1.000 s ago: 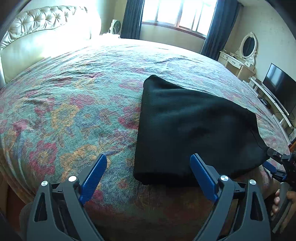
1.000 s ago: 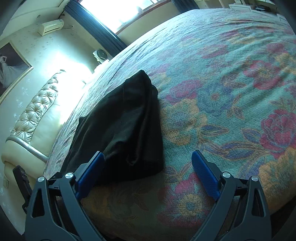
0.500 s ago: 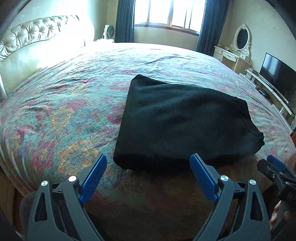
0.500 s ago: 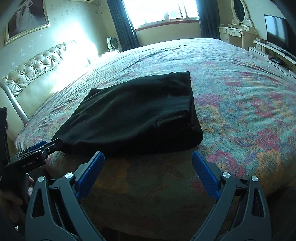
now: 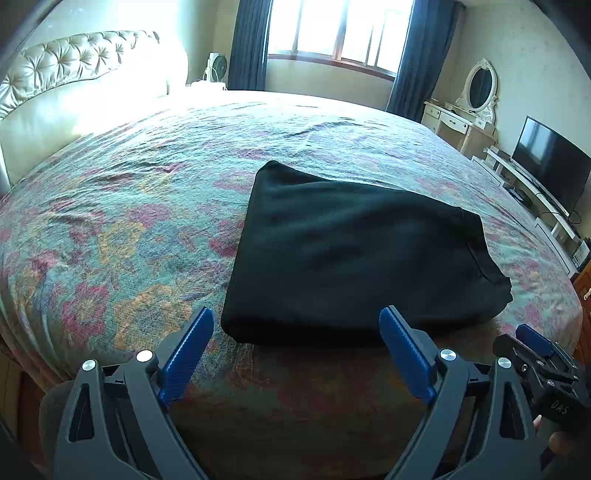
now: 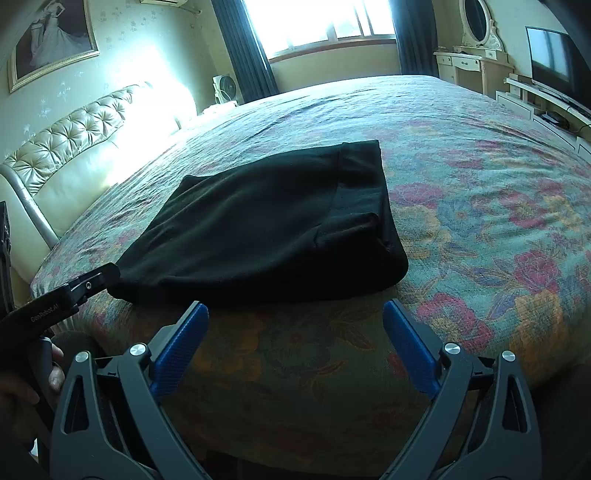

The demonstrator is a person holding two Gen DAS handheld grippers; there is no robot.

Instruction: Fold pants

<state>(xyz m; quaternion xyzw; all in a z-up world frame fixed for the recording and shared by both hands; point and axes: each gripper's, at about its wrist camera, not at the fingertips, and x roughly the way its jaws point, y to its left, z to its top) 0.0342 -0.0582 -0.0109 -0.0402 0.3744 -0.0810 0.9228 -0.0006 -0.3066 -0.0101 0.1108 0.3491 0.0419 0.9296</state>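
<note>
Black pants (image 5: 351, 251) lie folded into a compact rectangle on the floral bedspread (image 5: 110, 206), near the bed's front edge. They also show in the right wrist view (image 6: 266, 225), waistband at the far right. My left gripper (image 5: 295, 354) is open and empty, held just short of the pants' near edge. My right gripper (image 6: 295, 343) is open and empty, also just in front of the pants. The left gripper also shows at the left of the right wrist view (image 6: 92, 280), its tip close to the pants' left corner.
A tufted cream headboard (image 5: 74, 66) stands at the left. A window with dark curtains (image 5: 332, 33) is at the back. A dressing table with oval mirror (image 5: 476, 103) and a TV (image 5: 550, 166) on a low stand are at the right.
Both grippers have pulled back from the pants and levelled out toward the bed's front edge. The pants lie still, folded as before.
</note>
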